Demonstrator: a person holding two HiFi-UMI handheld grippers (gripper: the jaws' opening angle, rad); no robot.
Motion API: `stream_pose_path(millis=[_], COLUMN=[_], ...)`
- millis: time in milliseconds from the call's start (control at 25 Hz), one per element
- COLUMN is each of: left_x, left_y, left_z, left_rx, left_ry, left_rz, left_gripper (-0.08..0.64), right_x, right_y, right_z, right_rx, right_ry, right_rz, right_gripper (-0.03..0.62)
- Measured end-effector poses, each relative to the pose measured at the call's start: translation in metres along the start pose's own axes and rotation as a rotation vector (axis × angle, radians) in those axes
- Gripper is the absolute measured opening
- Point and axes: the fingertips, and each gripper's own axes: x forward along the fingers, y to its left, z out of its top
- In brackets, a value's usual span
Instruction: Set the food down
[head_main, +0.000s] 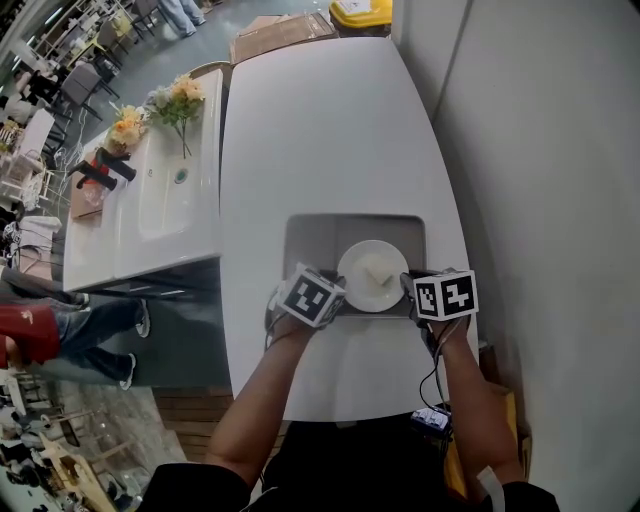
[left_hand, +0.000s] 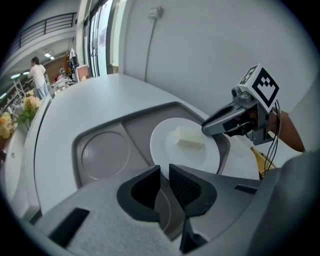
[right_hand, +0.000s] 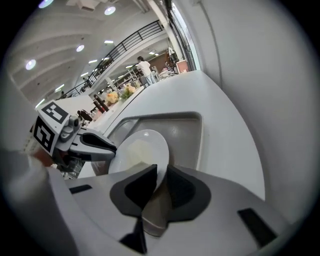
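Two grippers, one plate. Right gripper: jaws a narrow way apart, with the plate's rim standing in the gap. It lies against one pad and a dark slit shows at the other, so we judge it slack rather than clamped. Left gripper: jaws at a narrow slit. The plate's near rim meets the tips and only grey tray shows inside the gap (we cannot make out whether the pads pinch it).

Key relation: the plate lies between the two grippers, one at each opposite rim, so neither hand is nearer. From each pair of jaws it runs straight ahead towards the other gripper. The food, a pale block, sits near the plate's middle. We judge that its long side runs roughly along the line joining the grippers.

The plate sits over the grey tray, right of centre and close to the tray's near edge, beside a bare round recess. We cannot confirm that its base is fully down. In our judgement, what remains is to free each rim and draw each gripper outward along that line without dragging the plate.

The tray rests on a long white table that runs along a plain wall. To the left is a white basin counter with flowers. Beyond it is an open hall with chairs and people.
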Motion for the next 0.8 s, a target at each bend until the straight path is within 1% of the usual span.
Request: stream_pose_path(millis=[200, 320, 440, 480, 520, 560, 600, 640, 680, 720, 760, 800], left_x=[-0.001, -0.001, -0.005, -0.009, -0.016, -0.027, -0.041, -0.058, -0.077, -0.094, -0.11, -0.123], left_y=[-0.002, -0.003, 0.003, 0.007, 0.013, 0.017, 0.017, 0.013, 0.003, -0.011, -0.028, -0.047], left_z=[0.001, -0.001, -0.003, -0.004, -0.005, -0.003, 0.002, 0.008, 0.012, 0.012, 0.007, -0.002], left_rx=[0.069, 0.081, 0.091, 0.094, 0.091, 0.08, 0.062, 0.037, 0.009, -0.016, -0.035, -0.048], left_ry=[-0.012, -0.036, -0.062, -0.077, -0.109, -0.169, -0.264, -0.388, -0.52, -0.636, -0.724, -0.783], left_rz=[0.056, 0.073, 0.119, 0.145, 0.169, 0.181, 0.17, 0.128, 0.057, -0.035, -0.131, -0.226], left_gripper=[0.043, 0.043, 0.044, 0.044, 0.044, 0.044, 0.044, 0.043, 0.043, 0.041, 0.038, 0.031], right_x=[0.0, 0.0, -0.009, -0.016, -0.026, -0.041, -0.06, -0.082, -0.105, -0.126, -0.144, -0.157], right_y=[0.002, 0.002, 0.0, 0.002, 0.007, 0.015, 0.028, 0.042, 0.057, 0.075, 0.094, 0.114], right_z=[0.0, 0.003, 0.013, 0.019, 0.027, 0.037, 0.046, 0.054, 0.057, 0.053, 0.044, 0.031], right_rx=[-0.117, -0.172, -0.217, -0.24, -0.262, -0.274, -0.267, -0.242, -0.215, -0.201, -0.211, -0.241], right_ry=[0.008, -0.021, -0.09, -0.137, -0.207, -0.302, -0.418, -0.537, -0.635, -0.698, -0.729, -0.74], right_rz=[-0.065, -0.086, -0.117, -0.119, -0.105, -0.066, -0.001, 0.082, 0.172, 0.258, 0.333, 0.386], right_gripper=[0.055, 0.055, 0.055, 0.055, 0.055, 0.055, 0.048, 0.048, 0.048, 0.044, 0.033, 0.02])
